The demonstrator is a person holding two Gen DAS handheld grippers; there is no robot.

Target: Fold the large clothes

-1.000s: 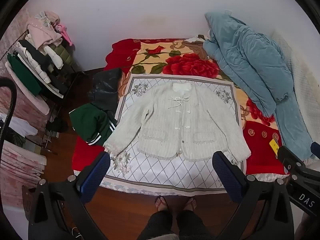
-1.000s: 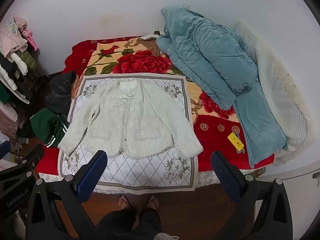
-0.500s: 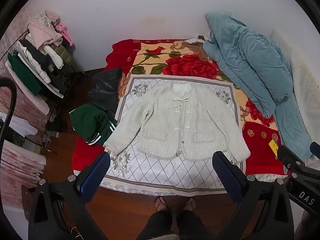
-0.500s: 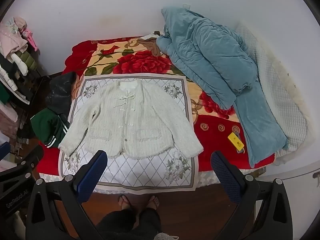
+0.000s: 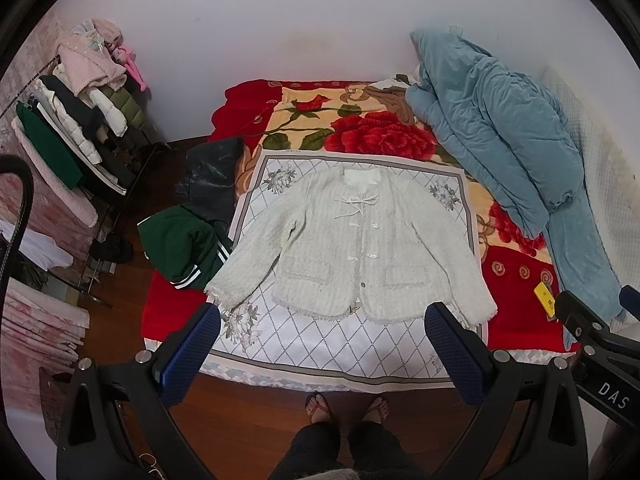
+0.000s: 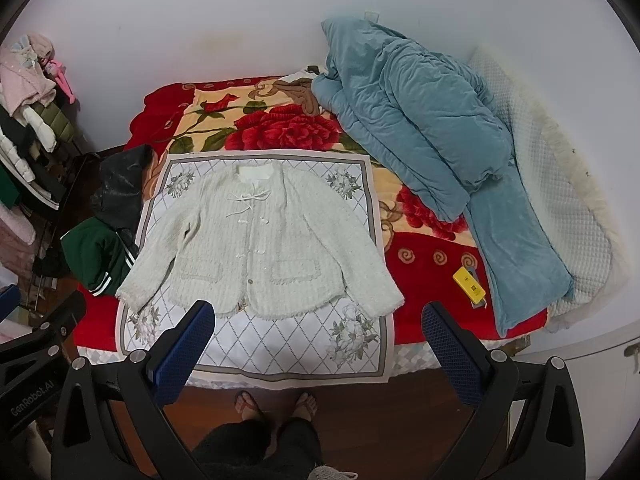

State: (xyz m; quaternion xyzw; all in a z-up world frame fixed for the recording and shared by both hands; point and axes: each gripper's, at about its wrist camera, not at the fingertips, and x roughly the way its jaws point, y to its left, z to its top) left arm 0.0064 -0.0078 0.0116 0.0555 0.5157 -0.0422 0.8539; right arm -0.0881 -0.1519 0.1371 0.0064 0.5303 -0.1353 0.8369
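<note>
Cardigan (image 5: 360, 248) lies flat on the bed (image 5: 516, 268), sleeves spread sideways, ahead of both empty grippers, jaws apart.

A nubby, matt knit is noted on the cream cardigan (image 5: 360, 252), with fringed hems. The patterned cloth (image 5: 320, 340) beneath is seen as smooth and printed. The blue quilt (image 6: 420, 128) appears velvety. The floor (image 6: 380, 420) is glossy wood. The fingers (image 5: 188, 356) carry textured blue pads.
</note>
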